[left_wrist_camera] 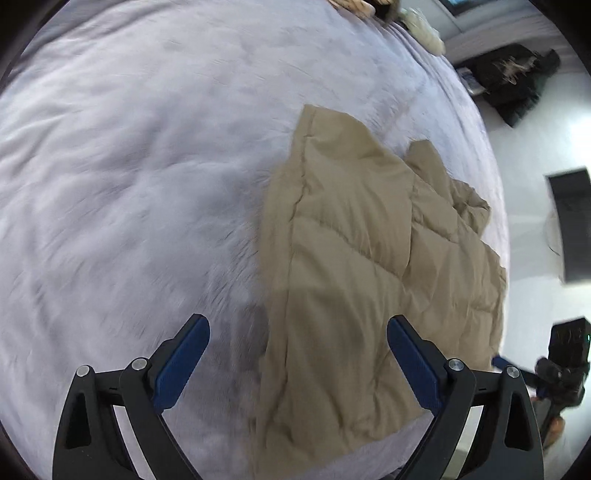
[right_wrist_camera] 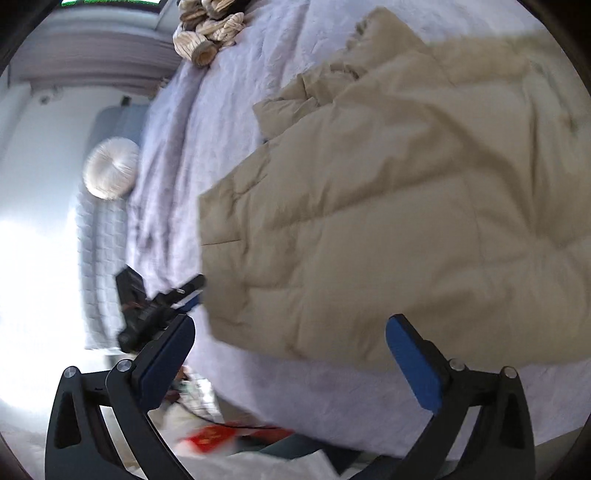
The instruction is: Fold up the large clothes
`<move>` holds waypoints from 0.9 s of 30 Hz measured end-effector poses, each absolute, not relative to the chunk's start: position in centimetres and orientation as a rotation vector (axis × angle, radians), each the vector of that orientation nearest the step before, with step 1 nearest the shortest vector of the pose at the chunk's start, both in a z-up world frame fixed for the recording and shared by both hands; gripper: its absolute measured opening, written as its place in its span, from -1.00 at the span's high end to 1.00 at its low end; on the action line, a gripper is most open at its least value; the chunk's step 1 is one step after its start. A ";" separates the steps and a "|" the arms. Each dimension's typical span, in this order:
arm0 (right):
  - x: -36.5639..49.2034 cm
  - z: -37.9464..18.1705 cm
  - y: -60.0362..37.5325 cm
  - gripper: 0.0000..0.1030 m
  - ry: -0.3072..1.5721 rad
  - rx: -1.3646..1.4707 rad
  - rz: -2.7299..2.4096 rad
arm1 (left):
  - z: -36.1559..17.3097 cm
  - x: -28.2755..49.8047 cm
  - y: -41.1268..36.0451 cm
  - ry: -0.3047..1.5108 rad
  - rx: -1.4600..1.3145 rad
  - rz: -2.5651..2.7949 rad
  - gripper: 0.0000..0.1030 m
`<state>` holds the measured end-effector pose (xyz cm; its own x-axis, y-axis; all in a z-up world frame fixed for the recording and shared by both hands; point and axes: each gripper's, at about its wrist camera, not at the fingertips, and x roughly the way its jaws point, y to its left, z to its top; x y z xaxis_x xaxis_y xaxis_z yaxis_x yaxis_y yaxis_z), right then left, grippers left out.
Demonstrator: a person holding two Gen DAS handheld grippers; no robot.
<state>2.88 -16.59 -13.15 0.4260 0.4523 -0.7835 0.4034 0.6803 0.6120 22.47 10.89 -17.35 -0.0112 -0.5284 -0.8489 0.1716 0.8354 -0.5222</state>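
Open jaws above beige jacket [left_wrist_camera: 354, 258] on bed [left_wrist_camera: 129, 166]

My bed [left_wrist_camera: 129, 166], under a pale lilac cover, carries the tan padded jacket [left_wrist_camera: 351, 277] and striped knitwear [right_wrist_camera: 207, 33] near its far edge.

No text, label, brand, number or sign can be read in either view. Pale markings are seen on a red item [right_wrist_camera: 212, 439] at the lower edge of the right wrist view, but they are too blurred to be made out.
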 end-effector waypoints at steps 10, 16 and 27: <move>7.8 -13.4 -18.2 0.17 1.134 0.671 -0.154 | -21.6 25.2 8.0 1.504 -0.287 -0.839 -0.89; 10.5 -16.6 -19.8 0.79 1.107 0.584 -0.201 | -23.6 25.1 5.5 1.534 -0.279 -0.963 -0.89; 11.5 -22.8 -22.3 1.00 1.100 0.706 -0.231 | -19.0 23.9 1.4 1.537 -0.431 -1.280 0.47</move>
